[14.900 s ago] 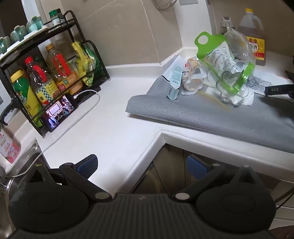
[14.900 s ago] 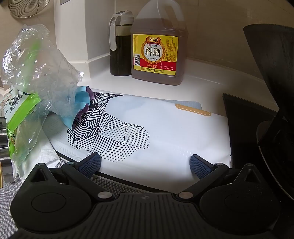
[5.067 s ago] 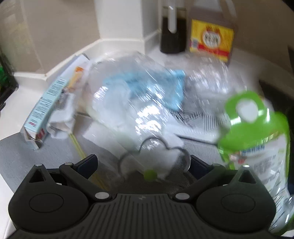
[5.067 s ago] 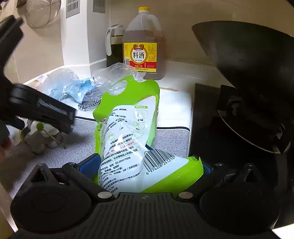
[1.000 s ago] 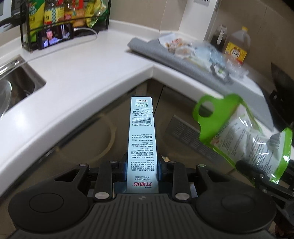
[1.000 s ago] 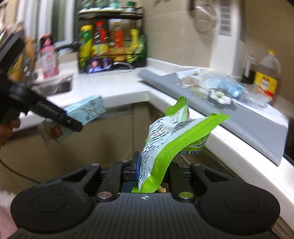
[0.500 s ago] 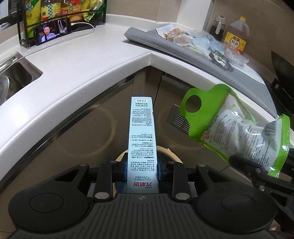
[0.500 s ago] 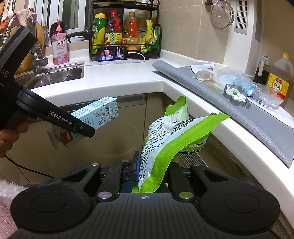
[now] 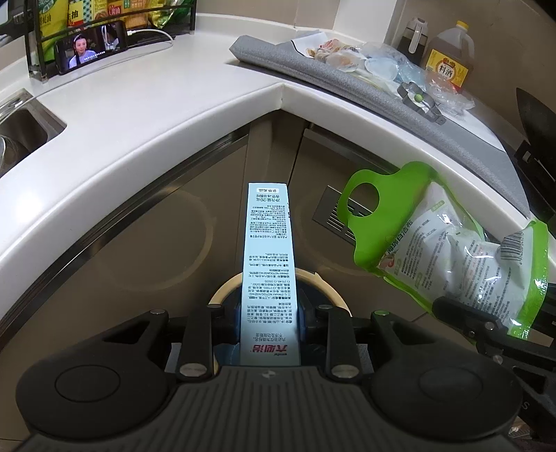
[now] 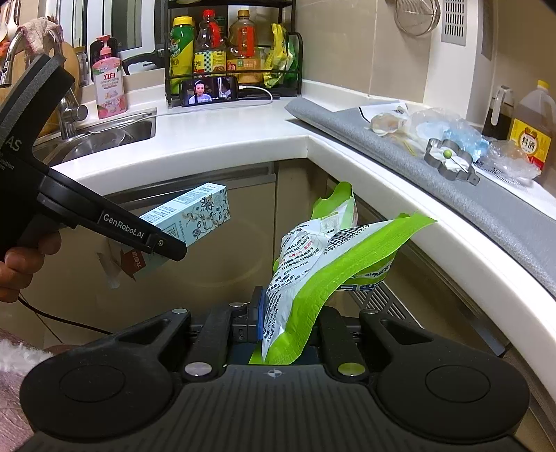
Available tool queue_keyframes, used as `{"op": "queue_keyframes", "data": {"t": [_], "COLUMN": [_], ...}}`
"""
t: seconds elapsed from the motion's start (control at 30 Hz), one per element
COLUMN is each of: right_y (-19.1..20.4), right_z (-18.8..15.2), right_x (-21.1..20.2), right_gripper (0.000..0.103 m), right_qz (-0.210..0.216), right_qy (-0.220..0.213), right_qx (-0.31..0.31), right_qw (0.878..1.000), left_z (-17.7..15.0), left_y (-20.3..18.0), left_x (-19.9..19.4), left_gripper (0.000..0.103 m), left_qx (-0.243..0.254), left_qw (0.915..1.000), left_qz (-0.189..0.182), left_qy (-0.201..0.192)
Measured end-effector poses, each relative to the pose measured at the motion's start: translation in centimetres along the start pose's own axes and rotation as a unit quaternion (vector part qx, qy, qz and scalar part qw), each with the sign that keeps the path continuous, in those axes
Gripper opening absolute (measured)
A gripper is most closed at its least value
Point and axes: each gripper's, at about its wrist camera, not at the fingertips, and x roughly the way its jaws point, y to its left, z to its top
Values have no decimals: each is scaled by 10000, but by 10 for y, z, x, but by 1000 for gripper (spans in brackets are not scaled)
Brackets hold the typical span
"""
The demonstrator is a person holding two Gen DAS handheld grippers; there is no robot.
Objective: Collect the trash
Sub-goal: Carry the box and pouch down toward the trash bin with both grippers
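The bin (image 9: 222,295) lies straight below the left gripper (image 9: 269,318), clamped on the box (image 9: 269,250) pointing forward; the right gripper (image 10: 290,321), pinching the bag (image 10: 312,274), hangs off to the side.

A white countertop (image 10: 222,139) is running around an inside corner of the kitchen, with beige cabinet doors (image 9: 146,243) sitting below it and reflecting the room light. A steel sink (image 10: 104,135) with a tap (image 10: 66,107) is lying at the left end. A black wire rack (image 10: 236,45) is standing against the tiled wall (image 10: 361,45), carrying bottles, and a phone (image 10: 210,91) is leaning at its foot, playing a video. A grey mat (image 9: 382,104) is covering the right stretch of counter. A metal strainer (image 10: 417,15) is hanging on the wall above it.
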Motion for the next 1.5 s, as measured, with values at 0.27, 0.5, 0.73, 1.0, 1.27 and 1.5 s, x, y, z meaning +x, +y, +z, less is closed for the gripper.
{"op": "queue_keyframes", "data": {"t": [0.27, 0.5, 0.73, 1.0, 1.27, 1.5], "right_y": [0, -1, -4, -1, 1, 1], "right_z": [4, 4, 12, 9, 3, -14], "right_x": [6, 11, 22, 45, 78, 121], "right_gripper": [12, 12, 12, 12, 12, 13], "right_qz": [45, 71, -27, 86, 290, 376], "right_qy": [106, 177, 137, 464, 937, 1583], "right_qx": [19, 8, 50, -68, -114, 12], "right_qw": [9999, 9998, 9999, 9989, 9951, 9867], "left_z": [0, 1, 10, 14, 5, -2], "left_y": [0, -1, -3, -2, 10, 15], "left_x": [7, 10, 14, 29, 65, 95], "left_gripper": [31, 31, 31, 31, 31, 31], "left_qx": [-10, 10, 119, 54, -80, -68], "left_qw": [10000, 9999, 9999, 9998, 9975, 9943], "left_qz": [31, 43, 111, -15, -11, 272], "left_qy": [79, 104, 0, 192, 698, 1032]}}
